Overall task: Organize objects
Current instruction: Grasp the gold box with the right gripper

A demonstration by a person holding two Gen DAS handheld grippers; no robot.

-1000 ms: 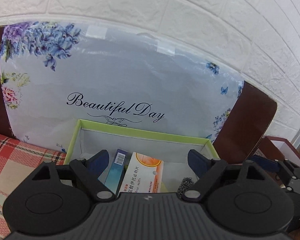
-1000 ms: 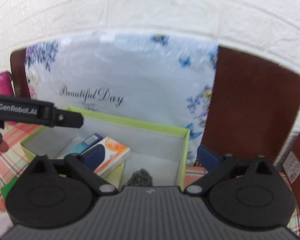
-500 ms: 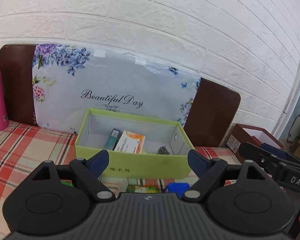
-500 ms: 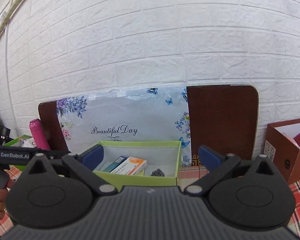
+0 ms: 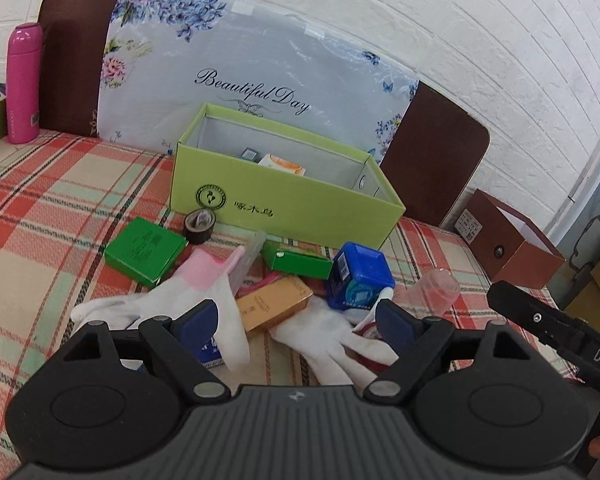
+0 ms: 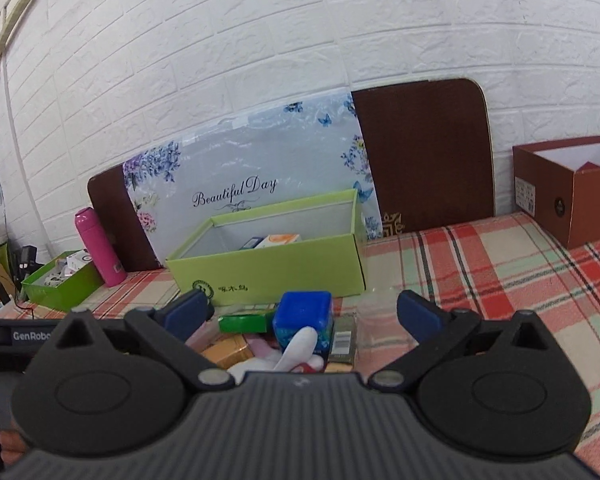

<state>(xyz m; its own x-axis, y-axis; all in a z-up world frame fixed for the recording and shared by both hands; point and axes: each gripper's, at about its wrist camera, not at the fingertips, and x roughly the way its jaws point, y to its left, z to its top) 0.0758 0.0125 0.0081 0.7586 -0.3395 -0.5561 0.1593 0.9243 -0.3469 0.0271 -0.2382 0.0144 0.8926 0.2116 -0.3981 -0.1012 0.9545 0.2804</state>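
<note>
1. The tabletop wears a plaid cloth of red, cream and pale green.
2. The open box is lime green outside, grey-white inside.
3. The bottle is bright pink.
4. The board is pale blue-grey with purple flowers and black script.
5. The small cube box is blue.
6. The gloves are white, one seemingly pink-tipped.
7. The flat box is dark green.
8. The far box is reddish brown.

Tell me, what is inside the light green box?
Inside the light green box lie a white-orange carton and a blue carton. Its front wall hides the floor.
</note>
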